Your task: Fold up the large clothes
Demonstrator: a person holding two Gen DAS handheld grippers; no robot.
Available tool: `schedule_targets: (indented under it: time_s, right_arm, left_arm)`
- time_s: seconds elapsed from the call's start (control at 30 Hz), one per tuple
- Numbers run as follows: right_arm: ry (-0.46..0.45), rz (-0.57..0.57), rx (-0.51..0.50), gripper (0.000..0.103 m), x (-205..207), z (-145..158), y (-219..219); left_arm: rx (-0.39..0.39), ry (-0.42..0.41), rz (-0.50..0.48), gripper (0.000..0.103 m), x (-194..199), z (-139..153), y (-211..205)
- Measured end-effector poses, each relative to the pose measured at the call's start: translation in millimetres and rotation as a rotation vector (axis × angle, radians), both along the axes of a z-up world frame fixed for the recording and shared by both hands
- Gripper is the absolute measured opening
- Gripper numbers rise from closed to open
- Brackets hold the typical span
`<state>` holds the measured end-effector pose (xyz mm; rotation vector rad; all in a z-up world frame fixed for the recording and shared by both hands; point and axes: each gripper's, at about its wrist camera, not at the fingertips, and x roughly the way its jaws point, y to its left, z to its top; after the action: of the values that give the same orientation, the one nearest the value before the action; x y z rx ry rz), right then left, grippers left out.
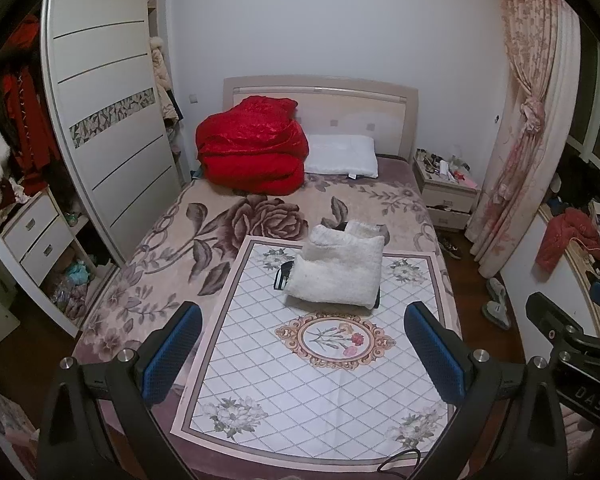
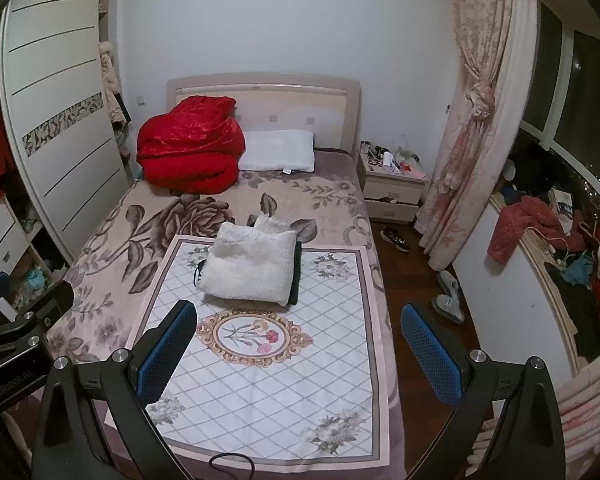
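One fluffy cream garment [image 1: 338, 270] folded, on quilted mat [image 1: 308, 380]

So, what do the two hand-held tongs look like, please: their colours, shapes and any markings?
Both look the same. The left tongs and the right tongs each have two black angular fingers with flat blue textured pads and round silver bolts at the joints. White lettering marks the bodies: "DAS" on the right one, text ending "Robot.AI" on the left one. A black cable loops below.

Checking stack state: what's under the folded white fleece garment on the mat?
Dark fabric pokes out beneath the white fleece garment, at its left and right edges; both lie on the patterned mat. What that dark piece is stays covered.
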<state>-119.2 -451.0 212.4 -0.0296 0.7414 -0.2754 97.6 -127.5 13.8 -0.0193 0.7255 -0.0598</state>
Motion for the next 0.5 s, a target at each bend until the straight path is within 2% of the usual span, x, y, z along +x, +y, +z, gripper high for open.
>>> schedule_targets:
  time_s: [0.5]
  right_arm:
    - [0.001,0.007,0.005,0.103,-1.2,-0.6,-4.7]
  left_arm:
    - [-0.004,0.001,0.019,0.103,-6.0,-1.8,4.6]
